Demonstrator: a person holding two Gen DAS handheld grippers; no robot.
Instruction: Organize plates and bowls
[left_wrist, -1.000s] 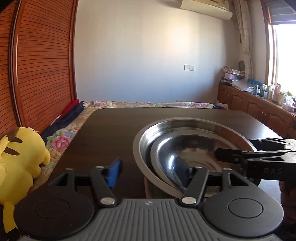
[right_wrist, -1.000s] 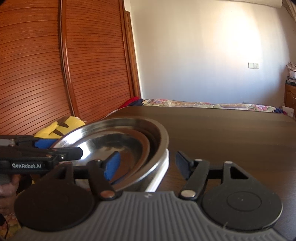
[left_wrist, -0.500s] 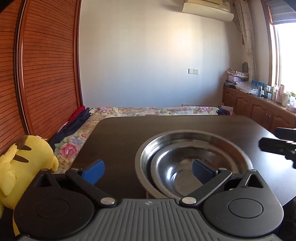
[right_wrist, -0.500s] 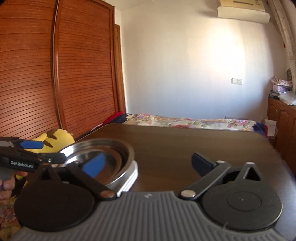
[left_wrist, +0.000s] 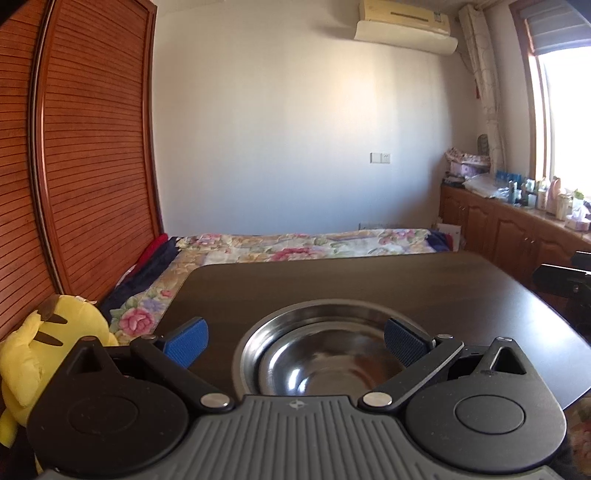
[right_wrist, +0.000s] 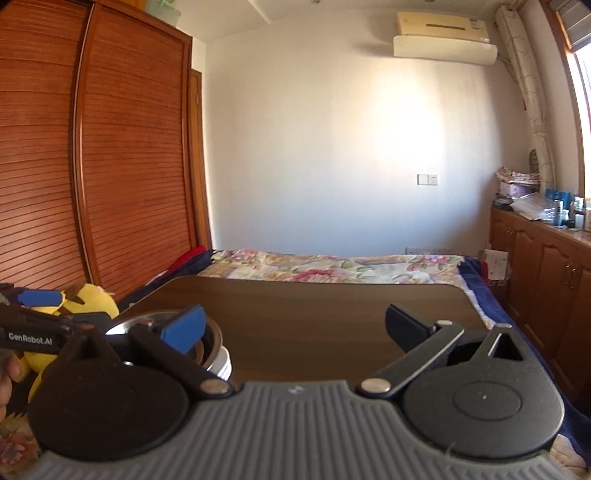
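Note:
Two steel bowls stand nested on the dark table (left_wrist: 332, 280): a smaller bowl (left_wrist: 332, 365) sits inside a larger bowl (left_wrist: 325, 308). My left gripper (left_wrist: 295, 341) hangs open and wide just in front of the stack, holding nothing. In the right wrist view the bowls (right_wrist: 211, 334) sit low on the left, partly hidden by a blue fingertip (right_wrist: 184, 328), with a white base (right_wrist: 223, 363) showing beneath. My right gripper (right_wrist: 295, 328) is open and empty, to the right of the stack. The left gripper (right_wrist: 37, 326) and a hand (right_wrist: 7, 373) show at the far left.
A yellow plush toy (left_wrist: 48, 343) lies off the table's left edge. A bed with a floral cover (left_wrist: 295, 243) runs behind the table. Slatted wooden wardrobe doors (left_wrist: 92, 166) stand on the left. A low cabinet (left_wrist: 517, 232) with bottles lines the right wall.
Both grippers have opened wide and drawn back and up from the bowls' rims. The nested bowls stay on the table and look smaller and lower in both views.

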